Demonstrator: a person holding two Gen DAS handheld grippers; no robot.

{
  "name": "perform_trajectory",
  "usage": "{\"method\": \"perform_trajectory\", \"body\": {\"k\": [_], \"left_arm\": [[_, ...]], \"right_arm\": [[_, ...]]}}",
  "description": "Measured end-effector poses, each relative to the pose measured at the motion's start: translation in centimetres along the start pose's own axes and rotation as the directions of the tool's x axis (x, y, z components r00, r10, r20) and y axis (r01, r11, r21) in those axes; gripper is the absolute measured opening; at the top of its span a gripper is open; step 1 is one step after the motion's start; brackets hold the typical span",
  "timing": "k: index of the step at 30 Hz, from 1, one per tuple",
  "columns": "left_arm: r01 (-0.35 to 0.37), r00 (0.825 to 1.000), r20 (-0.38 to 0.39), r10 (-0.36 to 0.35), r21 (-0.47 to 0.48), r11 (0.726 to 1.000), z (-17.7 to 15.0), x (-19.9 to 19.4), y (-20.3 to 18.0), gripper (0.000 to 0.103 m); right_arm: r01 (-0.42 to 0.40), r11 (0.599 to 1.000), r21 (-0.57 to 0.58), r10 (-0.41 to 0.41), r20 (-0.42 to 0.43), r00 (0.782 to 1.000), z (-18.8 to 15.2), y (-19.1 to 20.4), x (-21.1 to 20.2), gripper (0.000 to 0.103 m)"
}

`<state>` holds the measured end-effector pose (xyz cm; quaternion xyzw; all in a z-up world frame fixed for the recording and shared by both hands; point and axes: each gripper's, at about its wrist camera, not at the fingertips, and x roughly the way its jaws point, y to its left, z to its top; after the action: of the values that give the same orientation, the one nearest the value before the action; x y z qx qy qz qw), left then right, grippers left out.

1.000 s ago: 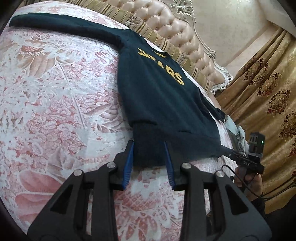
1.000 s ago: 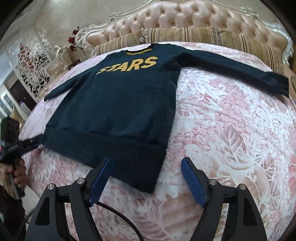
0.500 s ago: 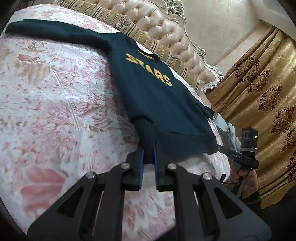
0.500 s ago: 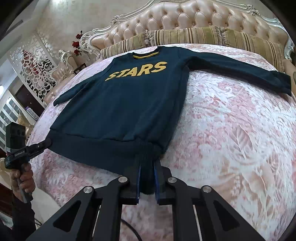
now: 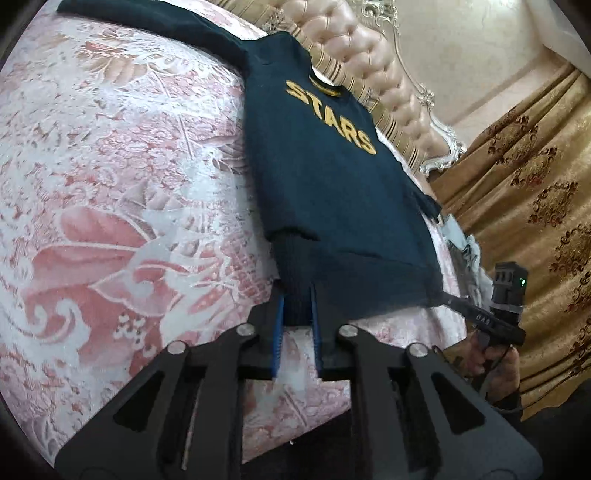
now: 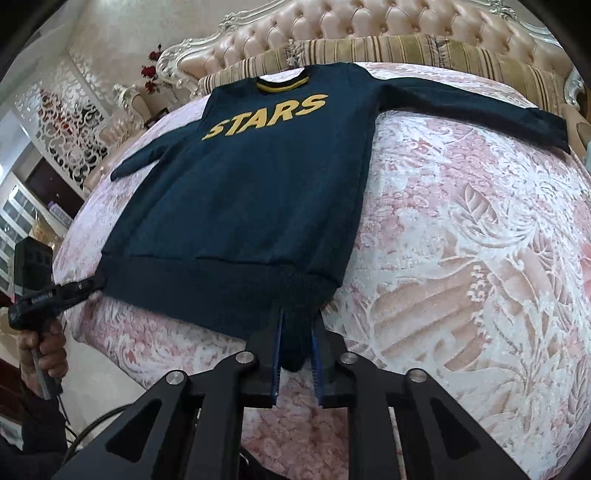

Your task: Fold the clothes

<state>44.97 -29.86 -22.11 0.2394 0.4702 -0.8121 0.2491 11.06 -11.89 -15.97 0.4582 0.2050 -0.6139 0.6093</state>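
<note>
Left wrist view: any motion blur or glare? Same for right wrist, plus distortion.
Left wrist: mild smear on the bedspread, STARS lettering on the sweatshirt soft, no glare. Right wrist: sharper, lettering crisp, bright window area at left washed out; both bow the bed strongly, corners vignetted black.

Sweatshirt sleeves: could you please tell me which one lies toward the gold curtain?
The sleeve on the right claw's side of the sweatshirt, barely showing past the body in the left wrist view; the other sleeve stretches away from the curtain.
</note>
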Motion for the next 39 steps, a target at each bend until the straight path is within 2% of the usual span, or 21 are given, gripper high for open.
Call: {"method": "perform_trajectory", "body": {"k": [2, 4, 5, 6, 7, 9, 11, 13, 16, 17, 19, 25, 27, 29, 36, 39], "left_arm": [[-0.016, 1.000, 0.009, 0.015, 0.017, 1.000, -0.3, -1.2, 0.1, 0.046], [-0.038, 0.998, 0.057, 0.036, 0.026, 0.999, 0.1, -3.5, 0.6, 0.048], [-0.056, 0.995, 0.080, 0.054, 0.023, 0.998, 0.7, -4.8, 1.1, 0.048], [-0.096, 0.988, 0.120, 0.093, 0.013, 0.995, 1.8, -6.3, 1.9, 0.048], [-0.154, 0.972, 0.177, 0.152, -0.004, 0.988, 3.4, -8.1, 2.8, 0.048], [-0.224, 0.936, 0.270, 0.227, -0.043, 0.974, 6.3, -10.8, 4.8, 0.048], [-0.285, 0.884, 0.361, 0.296, -0.086, 0.955, 10.6, -13.4, 7.8, 0.048], [-0.311, 0.857, 0.397, 0.328, -0.108, 0.944, 14.4, -14.3, 10.6, 0.048], [-0.256, 0.871, 0.387, 0.301, -0.165, 0.952, 20.3, -14.1, 16.6, 0.046], [-0.257, 0.873, 0.371, 0.317, -0.202, 0.945, 22.4, -13.6, 19.0, 0.041], [-0.250, 0.881, 0.345, 0.324, -0.243, 0.937, 24.9, -12.5, 21.8, 0.040], [-0.205, 0.904, 0.301, 0.305, -0.322, 0.924, 27.6, -9.6, 27.1, 0.040], [-0.179, 0.914, 0.300, 0.275, -0.310, 0.934, 27.9, -9.1, 27.2, 0.040], [-0.178, 0.924, 0.278, 0.262, -0.294, 0.939, 28.5, -8.5, 27.1, 0.017], [-0.263, 0.880, 0.315, 0.356, -0.301, 0.917, 26.3, -12.3, 23.6, 0.006], [-0.316, 0.856, 0.317, 0.409, -0.308, 0.898, 24.7, -13.6, 21.8, 0.006]], "right_arm": [[-0.001, 1.000, -0.016, 0.001, -0.030, 1.000, -0.1, -0.4, -0.4, 0.023], [0.015, 0.999, -0.050, -0.016, -0.031, 0.999, -0.3, -1.1, -1.6, 0.030], [0.034, 0.997, -0.066, -0.035, -0.016, 0.999, 0.0, -1.5, -2.4, 0.041], [0.053, 0.995, -0.082, -0.053, 0.000, 0.999, 0.3, -2.0, -3.2, 0.048], [0.073, 0.993, -0.097, -0.072, 0.016, 0.997, 0.6, -2.5, -4.0, 0.049], [0.154, 0.981, -0.115, -0.146, 0.075, 0.986, 2.0, -3.7, -5.1, 0.051], [0.233, 0.970, -0.076, -0.221, 0.139, 0.965, 3.9, -5.5, -5.8, 0.052], [0.261, 0.965, 0.009, -0.257, 0.198, 0.946, 5.9, -7.6, -6.4, 0.052], [0.264, 0.956, 0.131, -0.289, 0.241, 0.927, 7.8, -9.8, -6.8, 0.053], [0.255, 0.955, 0.153, -0.287, 0.247, 0.926, 8.0, -10.5, -6.9, 0.054], [0.249, 0.947, 0.201, -0.295, 0.249, 0.923, 8.2, -11.3, -6.9, 0.055], [0.302, 0.917, 0.261, -0.360, 0.215, 0.908, 8.4, -12.4, -6.7, 0.055], [0.311, 0.910, 0.273, -0.371, 0.207, 0.905, 8.6, -12.8, -6.7, 0.055], [0.316, 0.909, 0.271, -0.375, 0.204, 0.904, 9.1, -12.7, -6.4, 0.055], [0.323, 0.931, 0.169, -0.355, 0.216, 0.910, 10.0, -10.4, -5.8, 0.055], [0.324, 0.937, 0.128, -0.346, 0.229, 0.910, 10.0, -9.8, -5.7, 0.055]]}}
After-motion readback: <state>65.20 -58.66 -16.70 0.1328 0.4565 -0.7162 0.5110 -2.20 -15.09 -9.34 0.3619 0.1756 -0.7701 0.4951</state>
